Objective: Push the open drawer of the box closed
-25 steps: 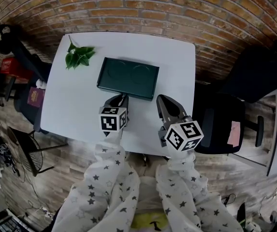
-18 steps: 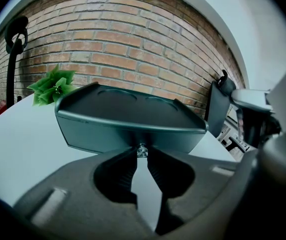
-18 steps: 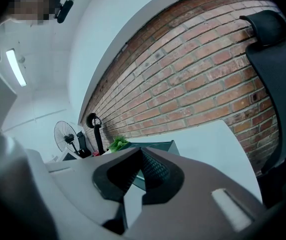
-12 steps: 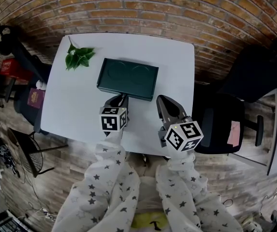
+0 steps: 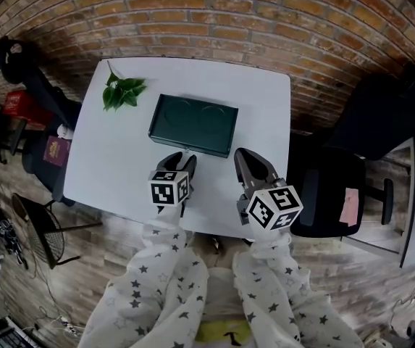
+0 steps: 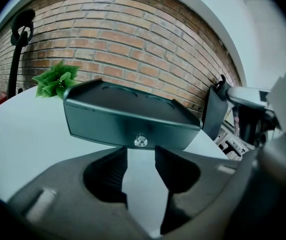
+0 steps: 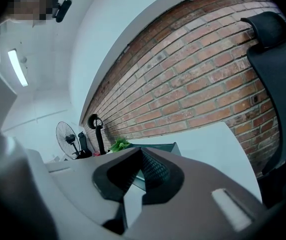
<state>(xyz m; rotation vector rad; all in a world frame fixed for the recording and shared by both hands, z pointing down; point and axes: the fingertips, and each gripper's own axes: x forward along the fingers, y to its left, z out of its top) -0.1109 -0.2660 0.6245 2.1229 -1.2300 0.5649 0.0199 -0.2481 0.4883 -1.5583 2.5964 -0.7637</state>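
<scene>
A dark green box (image 5: pixel 193 125) lies on the white table (image 5: pixel 113 158). Its front panel (image 6: pixel 128 124) faces my left gripper and carries a small clear knob (image 6: pixel 141 141). The panel looks flush with the box body. My left gripper (image 5: pixel 181 161) hovers just short of that front, its tips below the knob. In the left gripper view the left gripper (image 6: pixel 141 156) has its jaws opening, with only bare table between them. My right gripper (image 5: pixel 243 155) sits to the right of the box's near corner, apart from it. In its own view the right gripper (image 7: pixel 139 156) is shut on nothing.
A green leafy sprig (image 5: pixel 122 91) lies at the table's far left corner. A black office chair (image 5: pixel 330 194) stands right of the table, and a floor fan (image 5: pixel 44 232) and clutter stand to its left. A brick wall (image 5: pixel 214 13) runs behind.
The left gripper's jaws have spread apart and its tips now sit a little back from the box front. The right gripper has stayed put.
</scene>
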